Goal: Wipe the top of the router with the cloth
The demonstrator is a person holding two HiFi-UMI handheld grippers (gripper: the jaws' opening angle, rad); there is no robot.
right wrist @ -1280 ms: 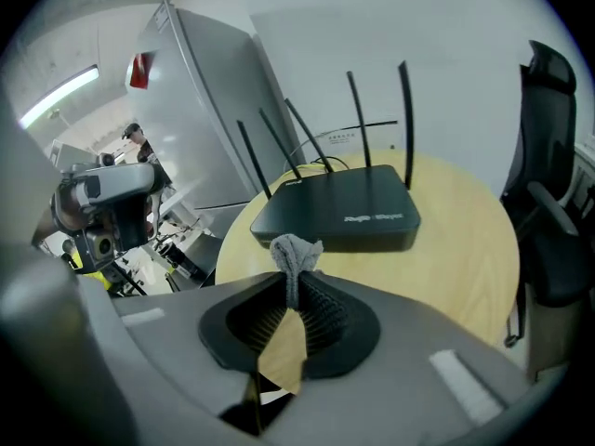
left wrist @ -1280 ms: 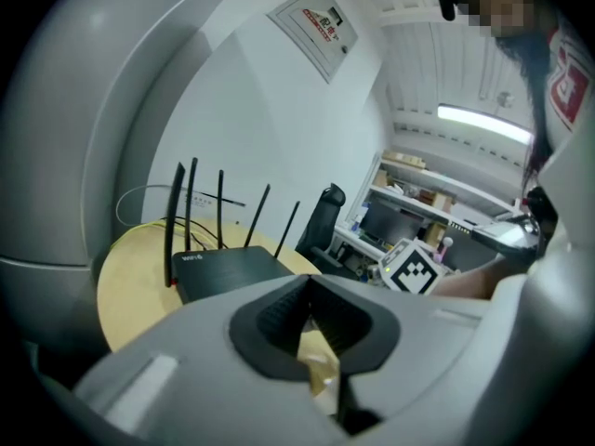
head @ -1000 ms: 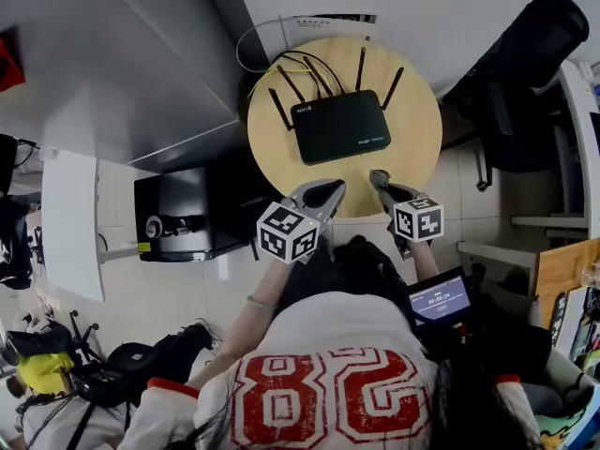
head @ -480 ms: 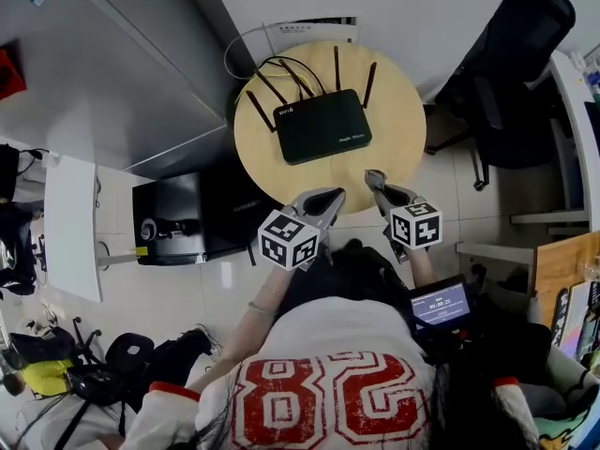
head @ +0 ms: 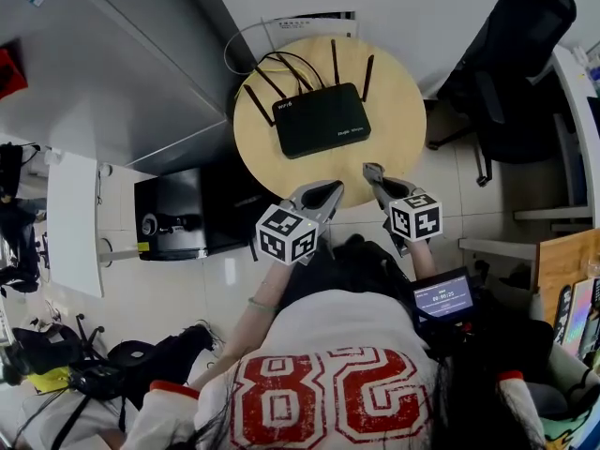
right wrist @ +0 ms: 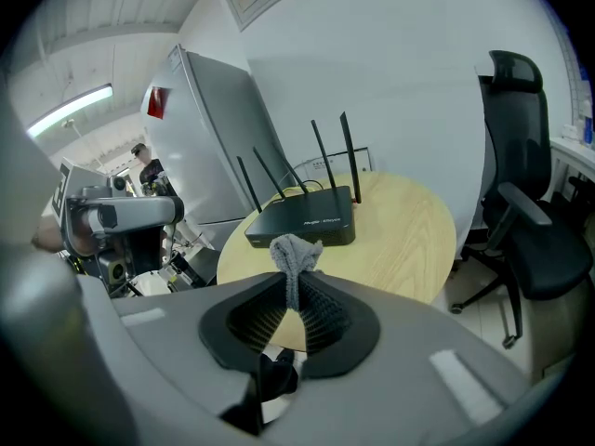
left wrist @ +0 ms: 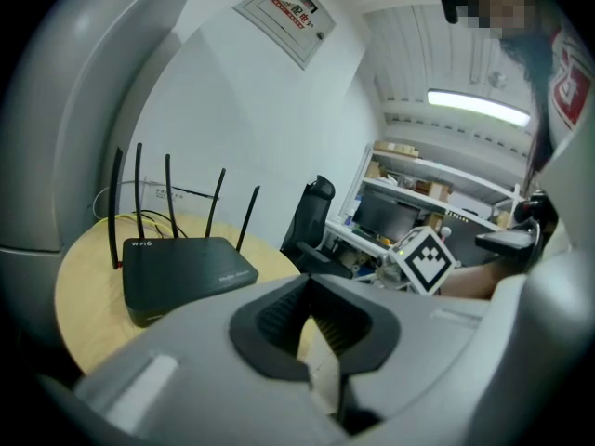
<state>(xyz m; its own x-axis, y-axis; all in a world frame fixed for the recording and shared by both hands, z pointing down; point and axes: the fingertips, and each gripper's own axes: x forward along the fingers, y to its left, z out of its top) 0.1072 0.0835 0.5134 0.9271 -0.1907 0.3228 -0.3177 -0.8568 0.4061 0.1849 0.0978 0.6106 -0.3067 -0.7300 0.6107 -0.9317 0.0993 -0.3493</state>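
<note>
Router point(head: 322, 120): rigid, probably light, so it may slide when rubbed. The soft, limp cloth point(right wrist: 295, 249) is pinched by the right gripper point(right wrist: 296, 282), short of the router; the left gripper point(left wrist: 309, 286) is closed and empty.

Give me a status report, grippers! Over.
Left gripper shut, empty. Right gripper shut on cloth. Router on table, not touched by either gripper. Nothing between cloth and router.
</note>
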